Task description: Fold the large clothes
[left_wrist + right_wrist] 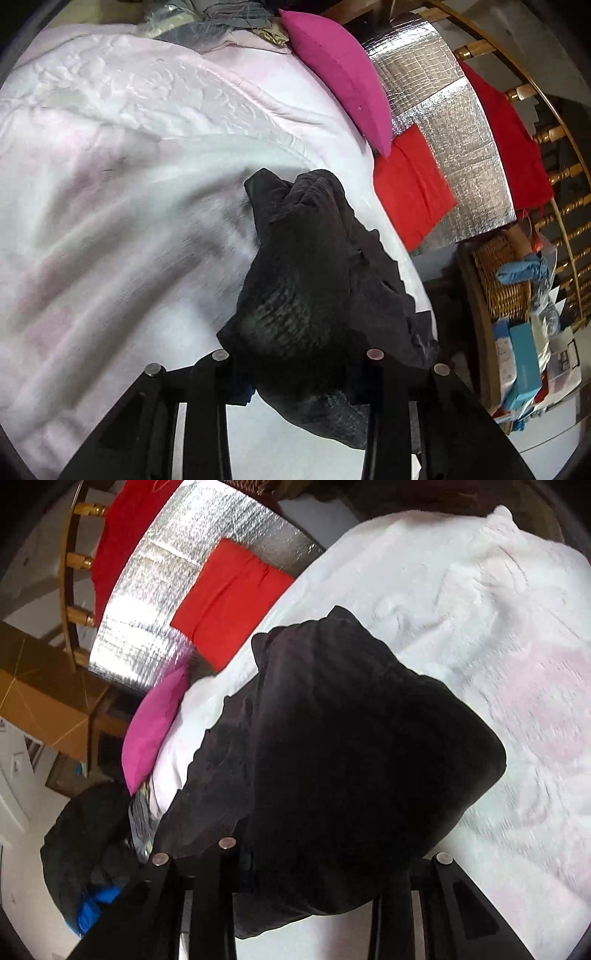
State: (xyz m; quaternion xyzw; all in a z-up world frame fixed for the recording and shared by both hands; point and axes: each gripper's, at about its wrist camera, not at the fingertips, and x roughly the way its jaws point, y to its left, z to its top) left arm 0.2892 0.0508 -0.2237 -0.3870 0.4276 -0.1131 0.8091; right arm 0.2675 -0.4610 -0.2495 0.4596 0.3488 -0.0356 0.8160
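A black garment (310, 280) hangs bunched from my left gripper (299, 373), which is shut on it above the pale pink bedspread (110, 192). In the right wrist view the same black garment (351, 746) drapes in a wide fold from my right gripper (306, 878), also shut on the cloth, over the bedspread (517, 686). The fingertips of both grippers are buried in the fabric.
A magenta pillow (343, 81) and folded red cloth (410, 184) lie at the bed's edge on a silver foil mat (461, 122). A wicker basket (506, 273) and boxes (524, 362) stand beside the bed. A dark bundle (85, 849) lies at the left in the right wrist view.
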